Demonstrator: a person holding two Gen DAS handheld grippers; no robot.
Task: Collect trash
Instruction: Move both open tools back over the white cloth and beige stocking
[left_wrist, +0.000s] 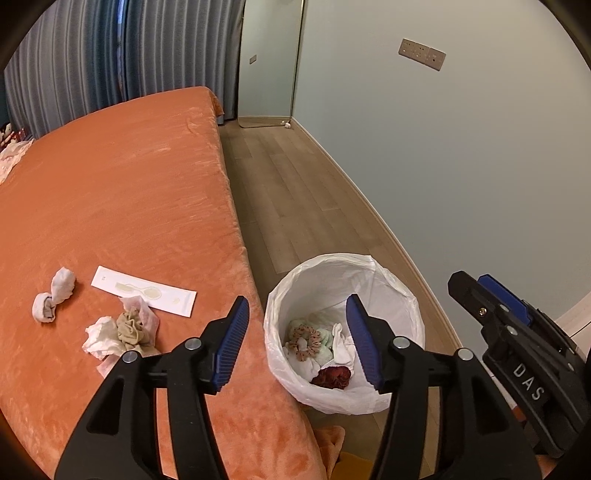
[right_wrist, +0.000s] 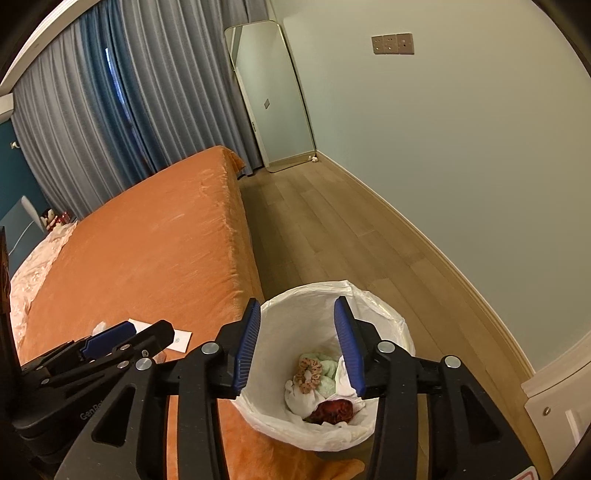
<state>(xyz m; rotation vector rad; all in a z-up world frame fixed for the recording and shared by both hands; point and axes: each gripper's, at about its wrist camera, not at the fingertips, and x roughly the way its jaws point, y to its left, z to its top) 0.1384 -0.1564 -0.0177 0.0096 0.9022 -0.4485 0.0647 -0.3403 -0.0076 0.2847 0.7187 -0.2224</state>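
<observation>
While both jaws gape empty, the flat wrapper (left_wrist: 143, 290) lies lengthwise across the bed (left_wrist: 129, 192).

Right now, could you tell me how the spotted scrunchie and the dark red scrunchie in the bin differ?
The spotted scrunchie is pale tan with dark dots; the dark red scrunchie is one deep colour. The spotted scrunchie lies on a green cloth towards the bed side, its ring open to view, while the dark red scrunchie lies bunched nearer the camera. Both lie inside the white-lined bin.

Bin (left_wrist: 402, 295) right of bed (left_wrist: 129, 192) — scrunchie (left_wrist: 304, 341) inside
</observation>
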